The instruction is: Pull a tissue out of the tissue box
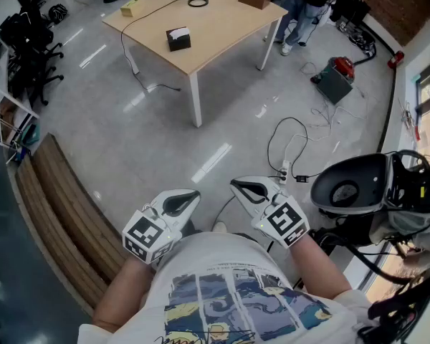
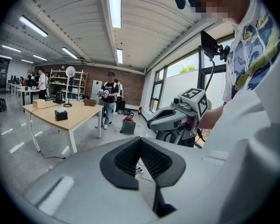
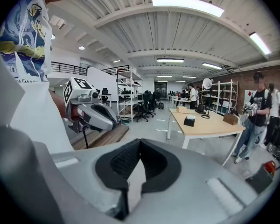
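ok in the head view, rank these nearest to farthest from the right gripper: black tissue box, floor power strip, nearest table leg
1. power strip, on the floor just right of the right gripper
2. nearest table leg, ahead, slightly left
3. black tissue box, on the table

Tissue box (image 1: 178, 39) on table (image 1: 222, 21), well ahead of left gripper (image 1: 192, 196) and right gripper (image 1: 236, 185)

An open-plan lab: worktable (image 1: 215, 20), office chairs (image 3: 143, 110), metal shelving (image 3: 124, 96), floor cables (image 1: 294, 140), brick wall (image 2: 130, 85).
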Tool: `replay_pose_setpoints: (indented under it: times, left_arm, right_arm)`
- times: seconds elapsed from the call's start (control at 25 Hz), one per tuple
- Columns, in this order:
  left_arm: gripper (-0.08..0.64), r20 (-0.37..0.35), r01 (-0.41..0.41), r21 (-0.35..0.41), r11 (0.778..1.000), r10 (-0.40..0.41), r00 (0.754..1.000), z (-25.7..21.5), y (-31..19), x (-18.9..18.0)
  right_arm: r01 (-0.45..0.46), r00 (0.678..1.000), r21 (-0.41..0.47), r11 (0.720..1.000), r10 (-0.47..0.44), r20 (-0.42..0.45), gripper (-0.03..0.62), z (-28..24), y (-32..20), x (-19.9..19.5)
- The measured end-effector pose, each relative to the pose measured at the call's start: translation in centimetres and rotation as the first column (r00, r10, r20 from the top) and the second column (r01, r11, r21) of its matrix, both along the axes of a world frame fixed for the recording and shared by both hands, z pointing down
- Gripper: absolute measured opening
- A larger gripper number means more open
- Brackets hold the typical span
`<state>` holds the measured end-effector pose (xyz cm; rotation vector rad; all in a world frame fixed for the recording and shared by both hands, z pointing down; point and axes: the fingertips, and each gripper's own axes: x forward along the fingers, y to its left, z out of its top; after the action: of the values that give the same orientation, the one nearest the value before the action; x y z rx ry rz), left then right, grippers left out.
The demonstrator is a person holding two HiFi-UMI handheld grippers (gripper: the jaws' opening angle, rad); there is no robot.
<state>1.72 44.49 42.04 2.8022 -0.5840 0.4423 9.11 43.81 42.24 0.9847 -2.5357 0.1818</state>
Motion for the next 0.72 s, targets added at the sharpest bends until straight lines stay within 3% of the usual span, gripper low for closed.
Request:
replay_pose_setpoints:
  times: [0.72]
  left_arm:
    - [0.003,0.014,0.022,-0.005,1.0,-0.022,1.0,0.6,-0.7,0.6]
  right_arm:
    - [-0.008,1.0,-0.01,1.0,0.008,0.007,0.012,1.2,0.3,0.6]
